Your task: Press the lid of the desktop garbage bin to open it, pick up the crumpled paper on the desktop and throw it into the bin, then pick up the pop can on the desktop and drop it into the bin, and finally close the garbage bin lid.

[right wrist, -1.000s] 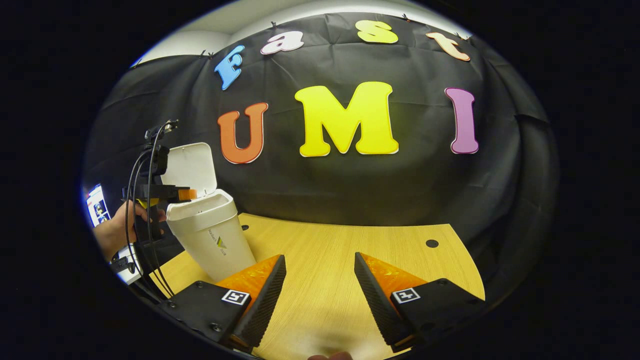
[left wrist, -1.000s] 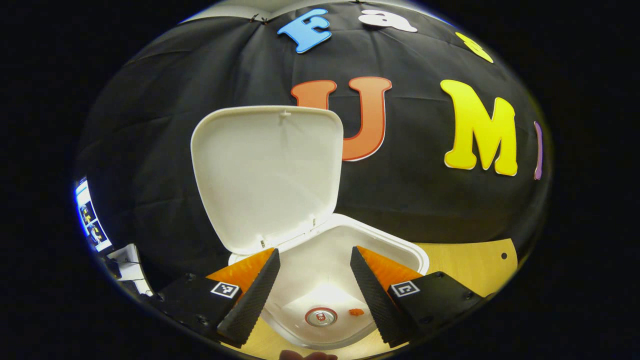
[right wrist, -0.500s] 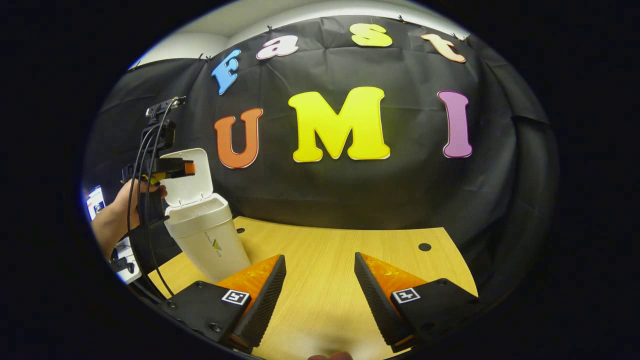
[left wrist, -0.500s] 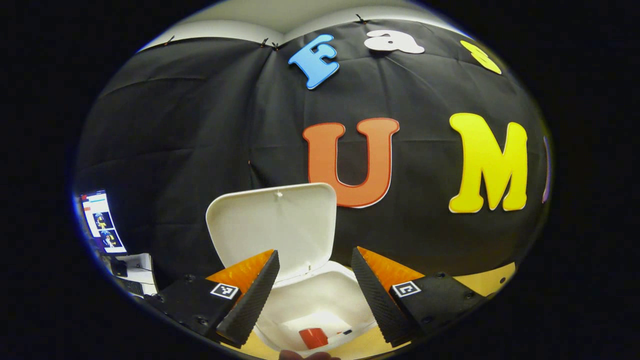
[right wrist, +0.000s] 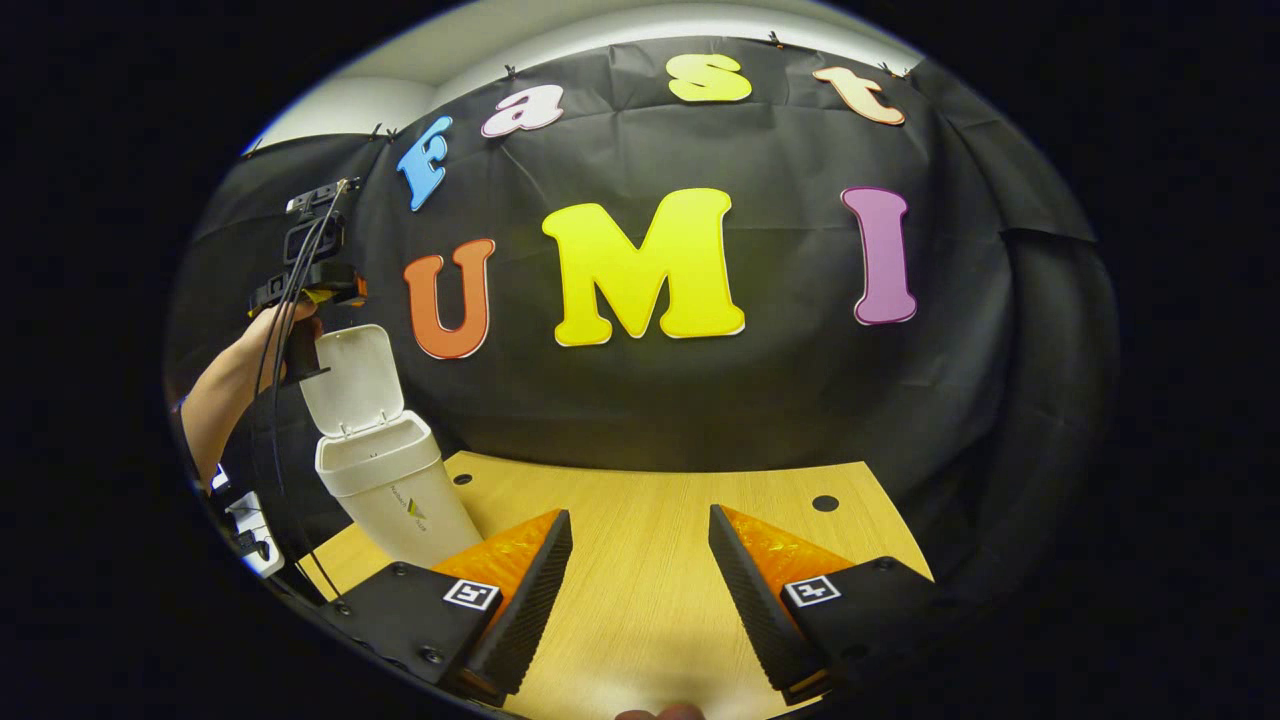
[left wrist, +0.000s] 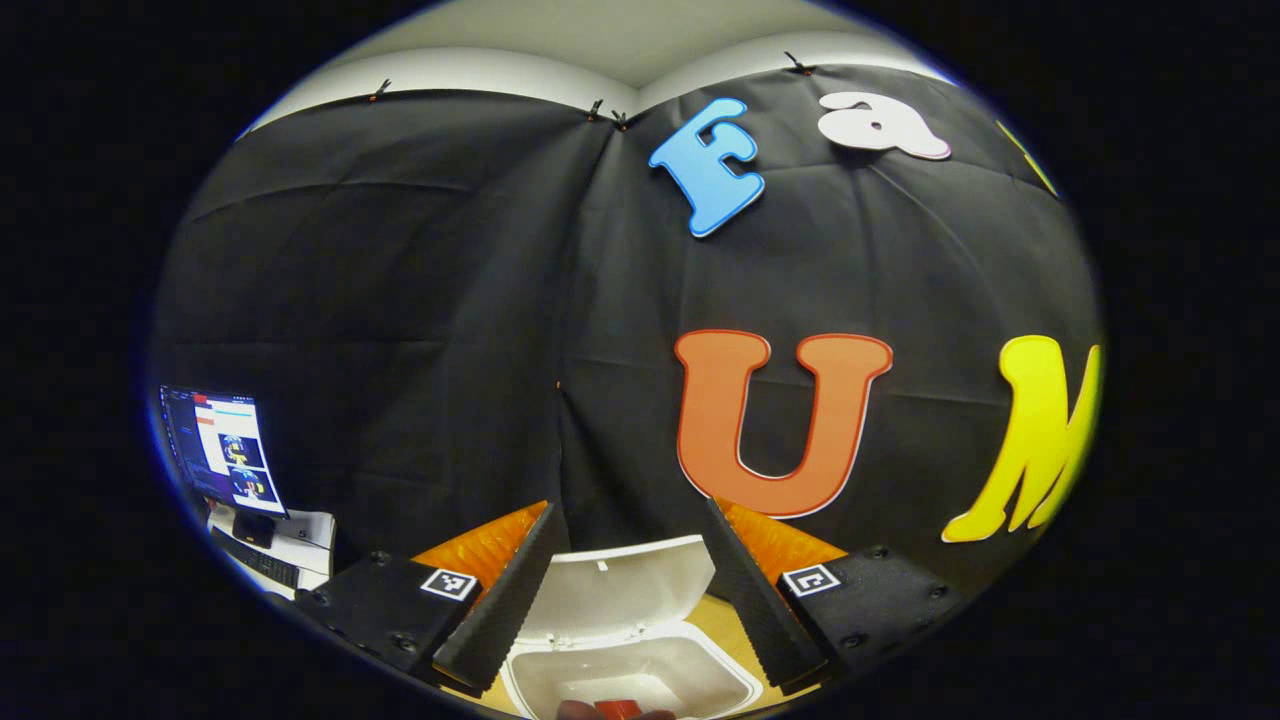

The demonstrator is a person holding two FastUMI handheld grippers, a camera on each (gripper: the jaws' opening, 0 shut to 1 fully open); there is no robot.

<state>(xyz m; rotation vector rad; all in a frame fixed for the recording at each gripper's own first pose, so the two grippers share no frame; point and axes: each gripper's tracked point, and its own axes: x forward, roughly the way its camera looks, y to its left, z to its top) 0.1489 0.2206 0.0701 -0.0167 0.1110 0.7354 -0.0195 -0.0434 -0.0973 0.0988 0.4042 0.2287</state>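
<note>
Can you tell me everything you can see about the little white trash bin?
The small white plastic garbage bin stands upright near the left edge of the light wooden table. Its body narrows toward the bottom and carries a small mark on its side. Its flat, rounded-corner hinged lid is up, open, hinged at the far rim. In the left gripper view something red lies inside. The left gripper is held above the lid, not touching it. Nothing but the table touches the bin.

Black cloth wall (right wrist: 700,400) draped straight ahead of the jaws, clipped along the top under a pale ceiling (left wrist: 600,35). Light wooden desktop (right wrist: 640,590) between and beyond the right jaws, two round holes near its far edge. Lit monitor (left wrist: 225,450) far left of the left jaws
</note>
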